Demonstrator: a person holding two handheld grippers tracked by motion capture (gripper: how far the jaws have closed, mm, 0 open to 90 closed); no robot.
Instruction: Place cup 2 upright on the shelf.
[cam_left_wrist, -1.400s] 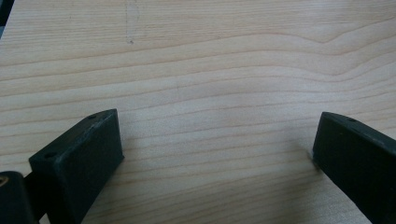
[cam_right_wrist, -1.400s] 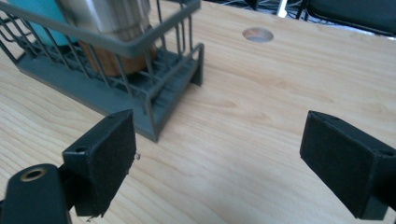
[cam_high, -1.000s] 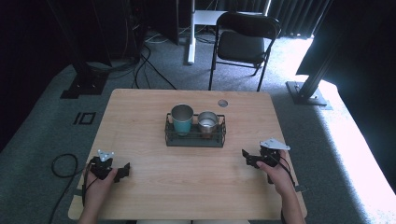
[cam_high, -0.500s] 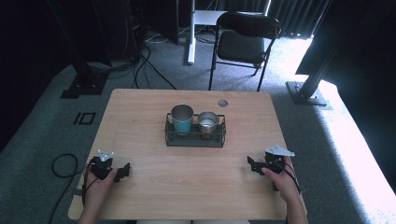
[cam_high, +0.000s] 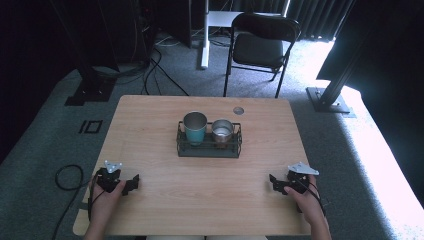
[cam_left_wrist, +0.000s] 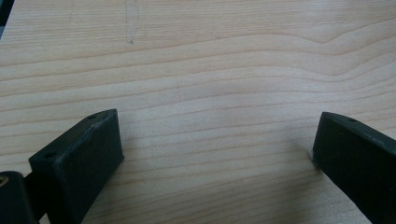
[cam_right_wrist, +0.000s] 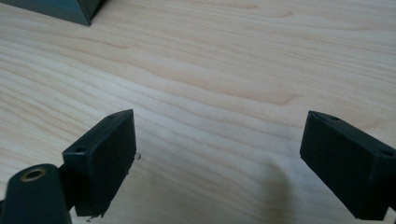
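A black wire rack (cam_high: 209, 148) sits at the middle of the wooden table (cam_high: 200, 200), slightly toward the far side. It holds a tall teal cup (cam_high: 195, 128) on the left and a shorter steel cup (cam_high: 222, 131) just beside it on the right, both upright. The left gripper (cam_high: 131, 184) rests near the near-left corner, jaws wide with nothing between them. The right gripper (cam_high: 274, 181) is near the near-right edge, also wide and empty.

Left claw (cam_high: 131, 184) and right claw (cam_high: 274, 182) rest low, jaws spread wide, gripping nothing.
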